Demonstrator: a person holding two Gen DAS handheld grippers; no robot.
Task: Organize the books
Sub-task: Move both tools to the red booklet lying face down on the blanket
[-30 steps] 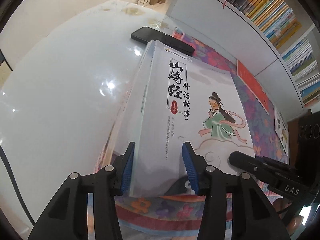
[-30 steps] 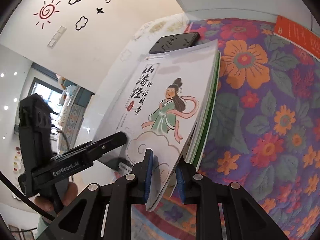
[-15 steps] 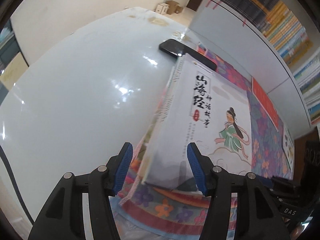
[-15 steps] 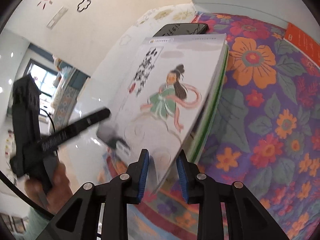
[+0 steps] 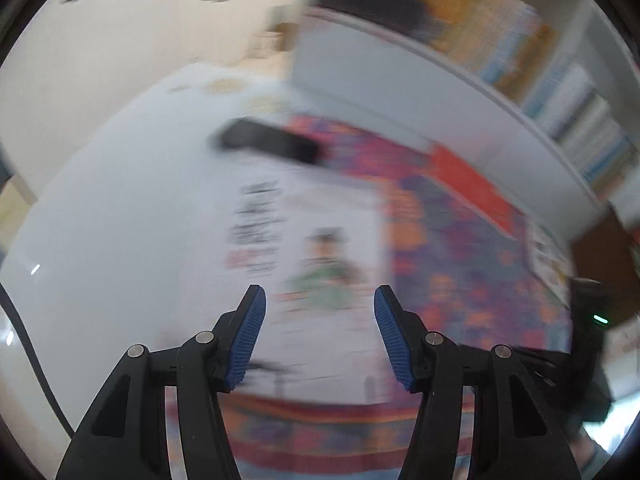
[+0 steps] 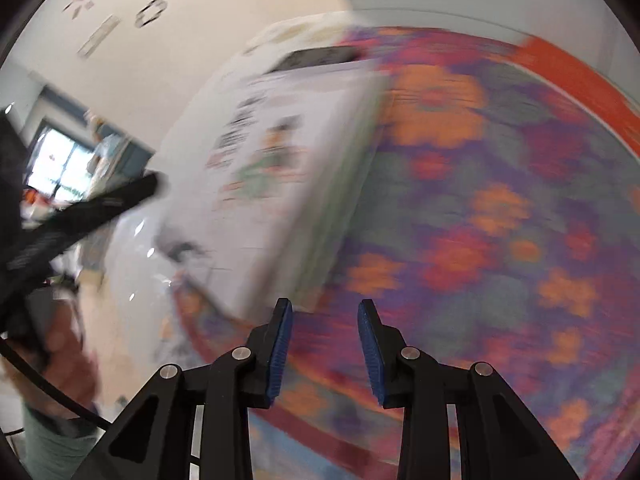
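Release step: the stacked books [image 5: 320, 248] lie on the floral cloth [image 6: 480, 208]; left gripper [image 5: 320, 334] and right gripper [image 6: 325, 346] jaws empty, the right's just parted; next, probably another book.

White-covered book [image 5: 320, 248] with black lettering, green-robed figure – purple cloth [image 6: 480, 208] with orange-red flowers – glossy white worktop [image 5: 120, 200], black phone [image 5: 272, 144].

A stack of books [image 5: 320, 248] lies flat, partly on a flowered cloth [image 5: 460, 264] and partly on a white table [image 5: 120, 220]. The top cover is white, with black lettering and a green-robed figure, all blurred. A green edge shows beneath it.
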